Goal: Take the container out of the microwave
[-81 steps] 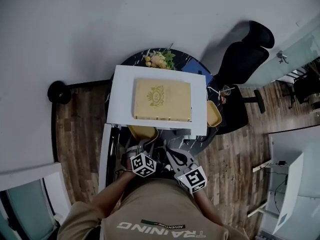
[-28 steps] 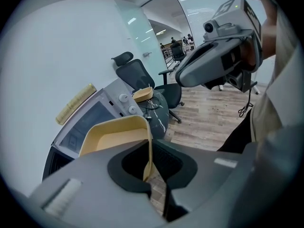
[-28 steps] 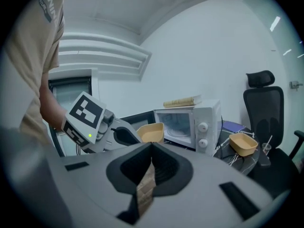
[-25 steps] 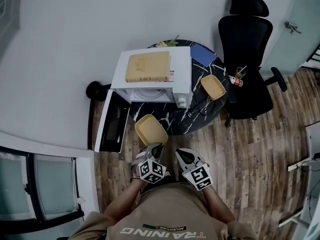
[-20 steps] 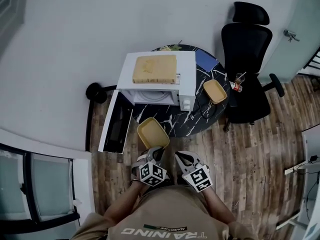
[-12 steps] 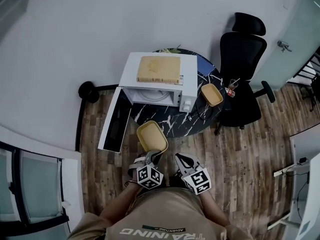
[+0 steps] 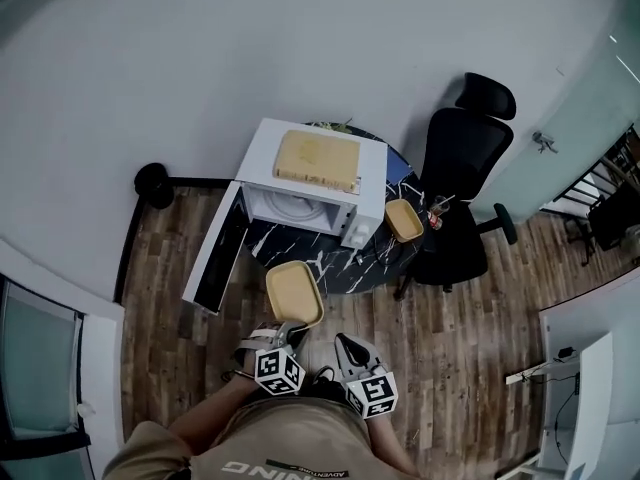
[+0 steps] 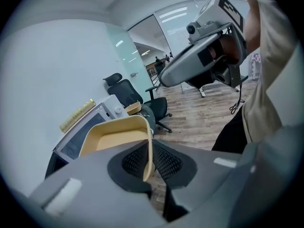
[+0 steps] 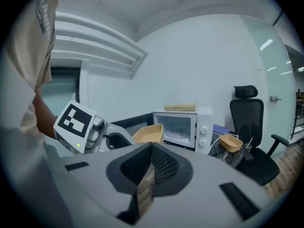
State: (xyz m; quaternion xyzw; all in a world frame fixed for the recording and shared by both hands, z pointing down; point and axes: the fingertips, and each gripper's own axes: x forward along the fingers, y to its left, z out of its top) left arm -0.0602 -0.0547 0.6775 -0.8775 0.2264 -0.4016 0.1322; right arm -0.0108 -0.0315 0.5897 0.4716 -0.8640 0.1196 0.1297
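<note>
Left gripper (image 8: 148, 163): jaws clamped on one thin side wall of the container (image 8: 114, 139), a pad on each face of the wall, just under the rim. The tray sticks out forward from that single pinch with nothing under it.

Container: shallow, yellow-tan, rounded corners, and it looks empty inside. It is out of the microwave (image 7: 300, 206), held off the near edge of the bench (image 7: 330, 258) on the person's side.

Right gripper (image 9: 151, 163): jaws drawn in to a sliver, nothing between them, beside the left one and not touching the tray.

Handling, as a judgement: light. The wall is thin and likely flexes, so a hard squeeze could buckle the rim. The matte surface should grip well. Held by one wall, it will want to sag or swing. A deeper bite on the wall's middle would steady it, or the free jaws could take the opposite wall.

Farther out: the microwave door (image 7: 212, 258) hangs open at left, and a flat tan box (image 7: 317, 160) lies on top. A second tray (image 7: 403, 220) sits on the bench's right side, beside the black chair (image 7: 455, 188).
</note>
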